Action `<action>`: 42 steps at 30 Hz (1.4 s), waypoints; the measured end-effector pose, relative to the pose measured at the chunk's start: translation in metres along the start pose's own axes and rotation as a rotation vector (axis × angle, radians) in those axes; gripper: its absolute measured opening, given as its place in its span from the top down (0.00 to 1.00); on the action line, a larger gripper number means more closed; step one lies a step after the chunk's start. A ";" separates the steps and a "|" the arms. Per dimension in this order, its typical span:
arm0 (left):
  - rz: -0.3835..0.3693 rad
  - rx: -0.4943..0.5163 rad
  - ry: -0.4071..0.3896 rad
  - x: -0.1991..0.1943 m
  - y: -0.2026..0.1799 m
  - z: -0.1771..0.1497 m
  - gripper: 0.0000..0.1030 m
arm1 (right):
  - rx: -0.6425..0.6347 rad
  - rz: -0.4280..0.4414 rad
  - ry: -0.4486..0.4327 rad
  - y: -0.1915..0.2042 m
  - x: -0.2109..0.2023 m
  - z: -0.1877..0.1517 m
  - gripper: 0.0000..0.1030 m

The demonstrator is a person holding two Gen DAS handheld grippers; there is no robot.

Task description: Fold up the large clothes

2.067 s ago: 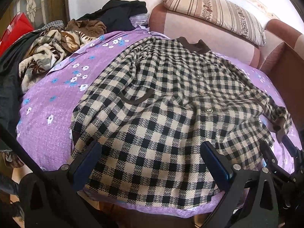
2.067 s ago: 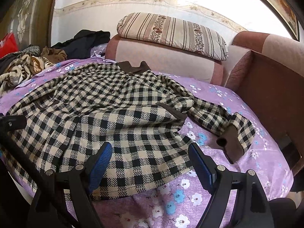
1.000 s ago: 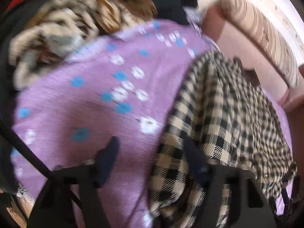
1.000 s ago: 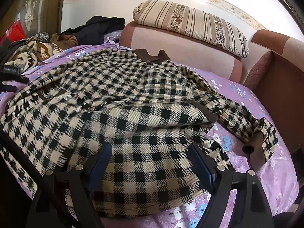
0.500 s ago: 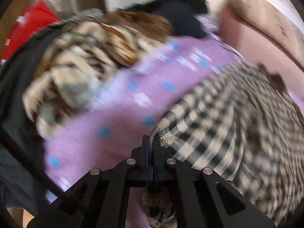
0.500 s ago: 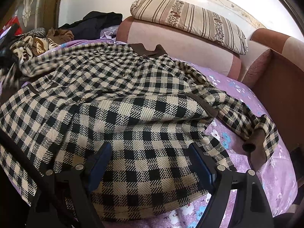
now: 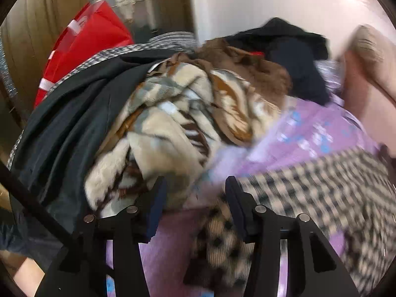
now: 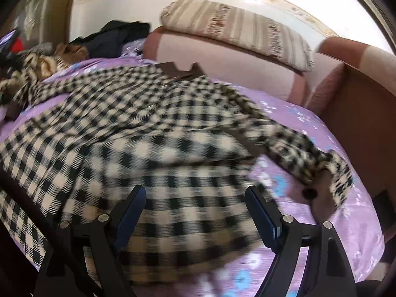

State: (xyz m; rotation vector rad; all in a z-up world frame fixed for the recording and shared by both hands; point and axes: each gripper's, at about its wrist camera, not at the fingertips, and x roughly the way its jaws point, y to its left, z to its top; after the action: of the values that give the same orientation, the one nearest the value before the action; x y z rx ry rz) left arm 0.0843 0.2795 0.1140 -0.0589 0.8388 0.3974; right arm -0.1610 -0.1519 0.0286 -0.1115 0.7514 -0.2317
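Observation:
A large black-and-cream checked coat lies spread on the purple flowered bedspread. Its brown collar points to the headboard. Its right sleeve lies out toward the right edge. In the left wrist view the coat's left sleeve stretches out to the left, its cuff end lying just below my left gripper, which is open. My right gripper is open above the coat's lower hem. Both views are motion-blurred.
A heap of clothes lies at the bed's left side: a beige-brown patterned blanket, a dark garment, a black one. A red bag stands behind. A striped pillow tops the pink headboard.
My left gripper, shut on the coat's left sleeve half a second ago, has pulled it out toward the clothes heap and opened. The right gripper stayed open over the hem.

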 end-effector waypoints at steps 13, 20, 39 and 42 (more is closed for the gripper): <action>-0.559 0.218 0.216 -0.074 -0.068 -0.186 0.32 | 0.356 0.141 0.171 -0.091 0.012 -0.026 0.16; -0.586 0.251 0.231 -0.091 -0.093 -0.216 0.40 | 0.405 0.205 0.201 -0.093 0.036 -0.023 0.23; -0.485 0.197 0.190 -0.153 -0.016 -0.232 0.97 | 0.521 0.450 0.368 -0.099 -0.063 -0.104 0.95; -0.499 0.173 0.149 -0.164 -0.003 -0.230 0.97 | 0.531 0.425 0.350 -0.113 -0.068 -0.108 0.94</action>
State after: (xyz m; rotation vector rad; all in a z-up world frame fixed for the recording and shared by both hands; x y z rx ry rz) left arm -0.1766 0.1767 0.0795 -0.1348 0.9675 -0.1514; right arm -0.3028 -0.2464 0.0161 0.6013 1.0156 -0.0372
